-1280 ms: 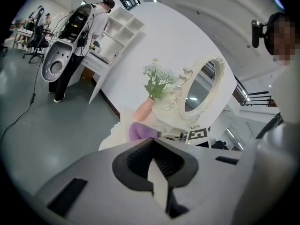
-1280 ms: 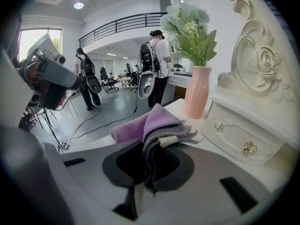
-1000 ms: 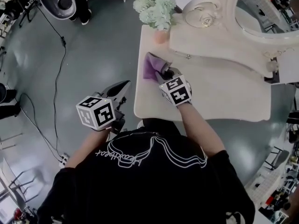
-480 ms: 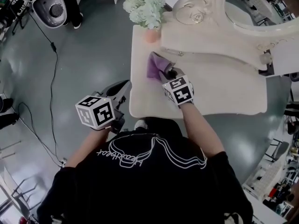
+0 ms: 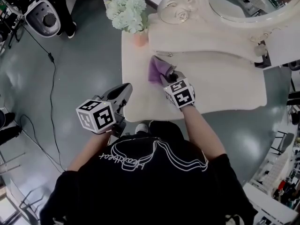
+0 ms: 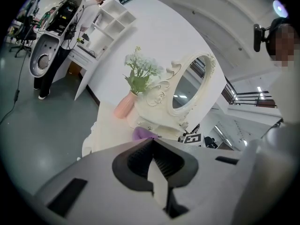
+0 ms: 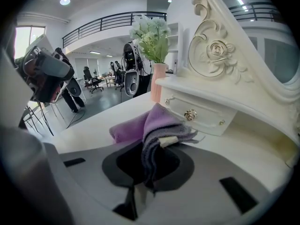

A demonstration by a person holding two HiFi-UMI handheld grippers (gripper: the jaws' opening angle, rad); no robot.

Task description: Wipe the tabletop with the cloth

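Note:
A purple cloth (image 5: 158, 70) lies bunched on the cream tabletop (image 5: 220, 88), just in front of the small drawer (image 7: 194, 113) under the mirror. My right gripper (image 5: 169, 76) is shut on the cloth (image 7: 154, 125), whose folds stick out ahead of the jaws and rest on the tabletop (image 7: 93, 128). My left gripper (image 5: 123, 92) hovers off the table's front left corner, jaws closed together with nothing between them. From the left gripper view the cloth (image 6: 142, 134) peeks over the jaws.
A pink vase of pale flowers (image 5: 127, 14) stands at the table's back left corner. An ornate cream mirror frame (image 5: 187, 13) with its drawer shelf runs along the back. A machine (image 5: 41, 14) and a cable (image 5: 50, 78) occupy the grey floor to the left.
The right gripper has dragged the cloth a little along the tabletop towards the drawer front. The left gripper has stayed beside the table's front left corner.

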